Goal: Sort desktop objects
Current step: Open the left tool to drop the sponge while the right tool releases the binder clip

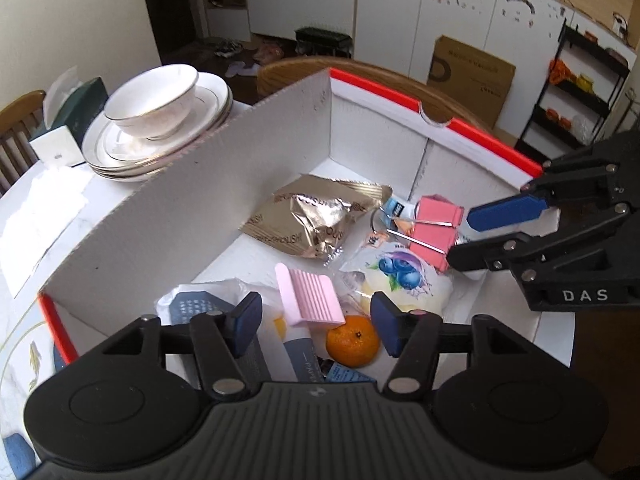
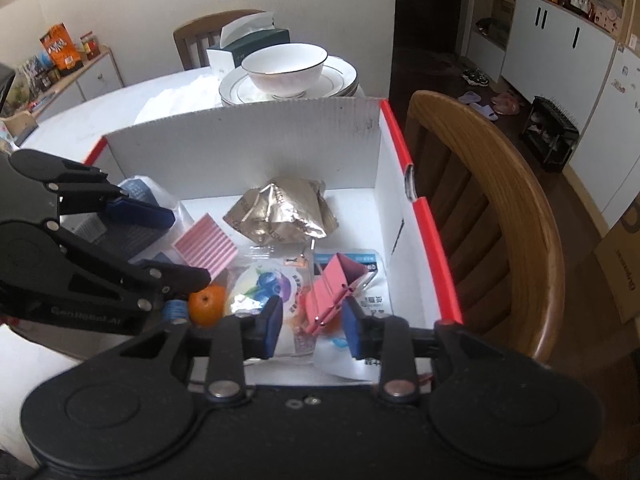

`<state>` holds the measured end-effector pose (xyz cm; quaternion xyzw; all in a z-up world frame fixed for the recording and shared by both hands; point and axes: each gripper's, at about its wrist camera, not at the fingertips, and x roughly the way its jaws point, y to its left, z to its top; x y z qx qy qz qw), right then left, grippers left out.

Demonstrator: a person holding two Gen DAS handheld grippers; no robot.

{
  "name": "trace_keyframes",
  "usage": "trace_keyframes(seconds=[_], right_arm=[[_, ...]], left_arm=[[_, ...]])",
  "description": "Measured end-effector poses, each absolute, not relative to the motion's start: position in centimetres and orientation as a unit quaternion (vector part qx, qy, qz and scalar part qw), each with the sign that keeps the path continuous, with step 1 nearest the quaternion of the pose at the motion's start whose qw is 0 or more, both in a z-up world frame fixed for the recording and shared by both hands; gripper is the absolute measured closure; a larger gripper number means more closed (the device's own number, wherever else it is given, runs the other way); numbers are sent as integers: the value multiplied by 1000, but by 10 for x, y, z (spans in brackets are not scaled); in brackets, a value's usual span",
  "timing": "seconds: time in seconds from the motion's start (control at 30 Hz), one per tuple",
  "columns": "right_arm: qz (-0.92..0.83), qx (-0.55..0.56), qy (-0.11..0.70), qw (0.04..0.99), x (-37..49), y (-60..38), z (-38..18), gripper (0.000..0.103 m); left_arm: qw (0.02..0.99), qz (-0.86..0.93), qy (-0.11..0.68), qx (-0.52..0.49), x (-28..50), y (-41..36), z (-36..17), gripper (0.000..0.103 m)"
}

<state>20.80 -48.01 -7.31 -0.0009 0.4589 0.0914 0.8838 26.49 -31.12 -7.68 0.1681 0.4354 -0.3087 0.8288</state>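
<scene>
Inside the white corrugated cardboard box with red rim point(image 1: 224, 184), at its near end: left tongs point(image 1: 316, 328) apart over the ribbed pink plastic clip point(image 1: 310, 300) beside the small orange mandarin point(image 1: 352, 340), gripping nothing. Toward the red-rimmed far side: right tongs point(image 2: 312, 328) apart around the pink metal binder clip point(image 2: 332, 292), pads not pressing. Open white floor only along the tall wall, past the crumpled gold foil packet point(image 1: 316, 220).

Both wrist cams close above box point(image 1: 224, 184)
</scene>
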Motion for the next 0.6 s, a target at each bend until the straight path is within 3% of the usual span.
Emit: trace_keyframes(seconds=[0.17, 0.6], right_arm=[[108, -1, 446, 889, 200, -477, -64, 60], [127, 1, 409, 904, 176, -462, -38, 55]], left_arm=[[846, -299, 418, 145, 257, -299, -67, 44], [884, -275, 368, 81, 217, -260, -32, 44]])
